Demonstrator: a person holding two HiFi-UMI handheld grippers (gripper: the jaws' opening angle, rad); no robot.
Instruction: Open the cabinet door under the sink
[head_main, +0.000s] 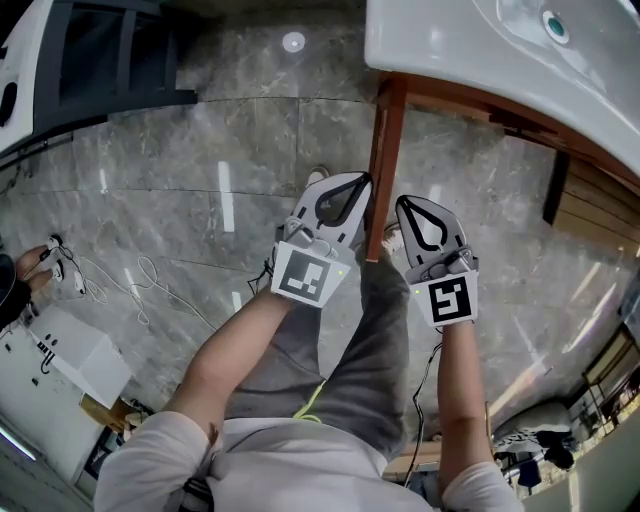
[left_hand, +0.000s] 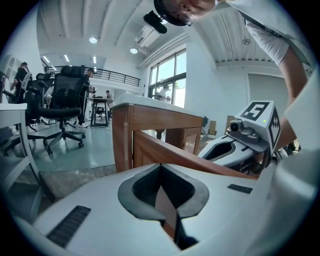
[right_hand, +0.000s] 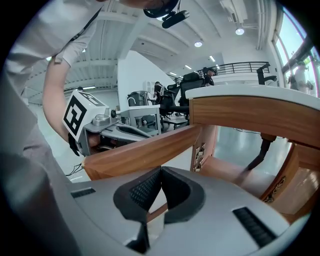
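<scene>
Under the white sink (head_main: 450, 50), the brown wooden cabinet door (head_main: 385, 150) stands swung out and shows edge-on in the head view. My left gripper (head_main: 358, 186) is close against the door's left side, its jaws shut with nothing between them. On the door's right side, my right gripper (head_main: 404, 204) is also shut and empty. In the left gripper view the door (left_hand: 165, 152) runs just past the shut tips (left_hand: 160, 166), and the right gripper (left_hand: 250, 135) is beyond it. The right gripper view has the door (right_hand: 145, 150) in front, the left gripper (right_hand: 100, 125) behind it and the cabinet's open inside (right_hand: 235, 175).
The floor is grey marble tile (head_main: 200, 150). A white box (head_main: 75, 350) and loose cables (head_main: 150, 280) lie to the left, where another person's hand (head_main: 40, 262) shows. A dark frame (head_main: 100, 50) stands at the top left. Office chairs (left_hand: 65, 100) are farther off.
</scene>
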